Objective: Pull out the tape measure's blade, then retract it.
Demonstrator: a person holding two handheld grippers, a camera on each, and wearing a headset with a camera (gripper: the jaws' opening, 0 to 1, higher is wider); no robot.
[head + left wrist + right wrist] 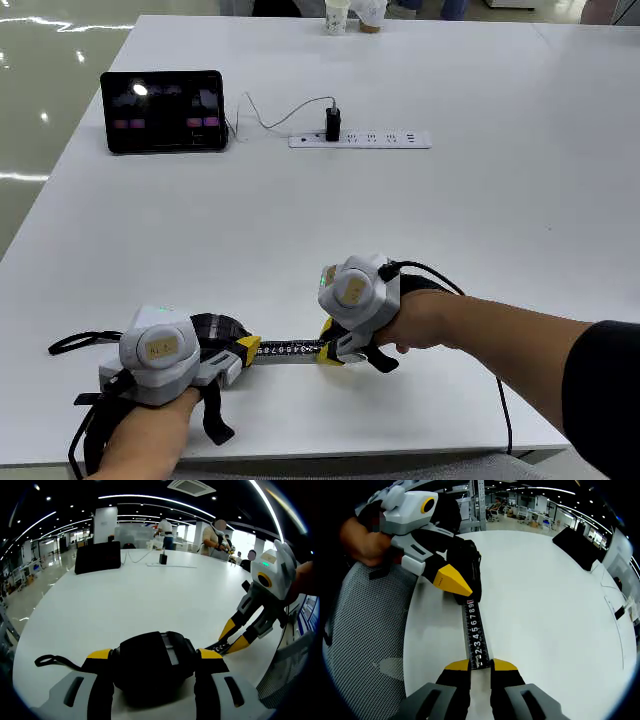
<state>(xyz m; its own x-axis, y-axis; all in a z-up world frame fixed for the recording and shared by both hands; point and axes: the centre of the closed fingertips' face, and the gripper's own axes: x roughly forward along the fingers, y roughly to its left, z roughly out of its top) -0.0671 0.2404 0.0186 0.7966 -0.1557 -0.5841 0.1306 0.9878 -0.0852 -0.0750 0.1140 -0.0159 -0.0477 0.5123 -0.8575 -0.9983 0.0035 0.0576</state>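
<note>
The black tape measure case (218,331) lies on the white table (400,230) near its front edge, and my left gripper (236,346) is shut on it. In the left gripper view the case (152,667) fills the space between the yellow-tipped jaws of the left gripper (155,655). A short length of numbered blade (288,350) runs right from the case to my right gripper (330,353), which is shut on the blade's end. The right gripper view shows the blade (474,630) pinched in the right gripper (480,665), with the case (468,565) beyond it.
A dark tablet (163,110) stands at the back left. A power strip (360,139) with a black plug (332,125) lies mid-table, and cups (338,15) sit at the far edge. A mesh chair (365,630) is just below the table's front edge.
</note>
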